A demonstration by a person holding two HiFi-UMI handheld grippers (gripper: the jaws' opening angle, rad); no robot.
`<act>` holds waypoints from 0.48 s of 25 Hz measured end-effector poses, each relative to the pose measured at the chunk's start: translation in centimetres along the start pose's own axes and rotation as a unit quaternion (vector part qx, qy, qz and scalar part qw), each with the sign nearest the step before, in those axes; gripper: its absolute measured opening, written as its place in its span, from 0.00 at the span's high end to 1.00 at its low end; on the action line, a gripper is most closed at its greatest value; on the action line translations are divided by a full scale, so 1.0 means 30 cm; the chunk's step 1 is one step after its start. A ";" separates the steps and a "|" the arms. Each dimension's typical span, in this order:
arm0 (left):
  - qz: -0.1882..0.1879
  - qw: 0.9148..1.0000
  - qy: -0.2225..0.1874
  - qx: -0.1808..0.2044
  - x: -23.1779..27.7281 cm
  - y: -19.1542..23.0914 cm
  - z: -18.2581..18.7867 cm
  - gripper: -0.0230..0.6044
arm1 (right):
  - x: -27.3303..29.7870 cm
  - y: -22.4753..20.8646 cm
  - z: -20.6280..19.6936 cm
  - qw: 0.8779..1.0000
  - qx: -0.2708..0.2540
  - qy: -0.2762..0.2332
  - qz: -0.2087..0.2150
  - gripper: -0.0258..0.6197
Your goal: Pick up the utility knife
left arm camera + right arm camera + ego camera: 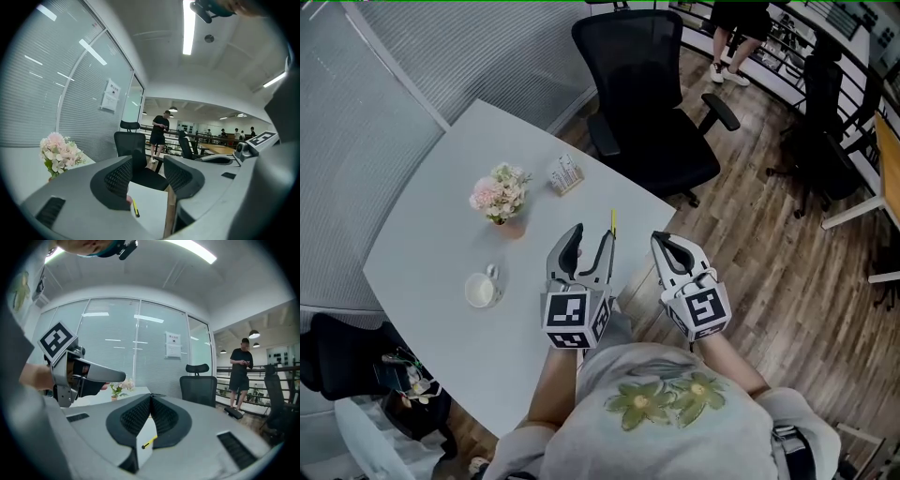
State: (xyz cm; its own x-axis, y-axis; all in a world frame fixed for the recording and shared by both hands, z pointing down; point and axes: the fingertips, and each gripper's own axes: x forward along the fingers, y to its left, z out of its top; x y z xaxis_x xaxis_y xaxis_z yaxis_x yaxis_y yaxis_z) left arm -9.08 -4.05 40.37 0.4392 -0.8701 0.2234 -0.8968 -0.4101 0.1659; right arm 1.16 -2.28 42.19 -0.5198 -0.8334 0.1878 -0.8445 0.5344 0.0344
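The utility knife (613, 222) is a slim yellow and black stick lying on the white table (441, 216) close to its right edge. It also shows low between the jaws in the left gripper view, utility knife (135, 207), and in the right gripper view, utility knife (149, 442). My left gripper (591, 239) hovers just short of it, open, with nothing between its fingers (119, 178). My right gripper (661, 242) is held beside the left one, over the table's edge, with its jaws shut together and empty (150, 401).
A pot of pink flowers (500, 197), a small card holder (565, 174) and a white cup (481, 289) stand on the table to the left. A black office chair (652, 103) sits beyond the table's far edge. A person (736, 28) stands further off on the wooden floor.
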 end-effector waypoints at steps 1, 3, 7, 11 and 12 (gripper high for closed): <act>-0.002 1.000 0.003 0.001 0.018 0.010 -0.003 0.62 | 0.021 -0.009 -0.001 1.000 0.000 0.001 -0.002 0.95; -0.007 1.000 0.012 0.002 0.052 0.032 -0.016 0.62 | 0.061 -0.026 -0.006 1.000 0.000 0.003 -0.007 0.95; -0.007 0.999 0.033 0.005 0.110 0.067 -0.060 0.61 | 0.115 -0.063 -0.013 1.000 -0.004 0.007 -0.012 0.95; 0.003 0.998 0.056 -0.001 0.158 0.069 -0.088 0.61 | 0.130 -0.101 -0.008 1.000 -0.005 0.008 -0.005 0.95; 0.005 0.998 0.063 -0.003 0.175 0.065 -0.093 0.61 | 0.136 -0.113 -0.010 1.000 -0.006 0.011 0.000 0.95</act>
State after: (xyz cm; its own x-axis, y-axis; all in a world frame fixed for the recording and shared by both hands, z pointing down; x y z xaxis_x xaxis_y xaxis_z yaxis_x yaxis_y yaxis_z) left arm -8.38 -8.64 44.54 0.4334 -0.8331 0.3437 -0.9012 -0.3993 0.1687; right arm 1.94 -7.43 43.14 -0.5173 -0.8298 0.2095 -0.8424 0.5369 0.0463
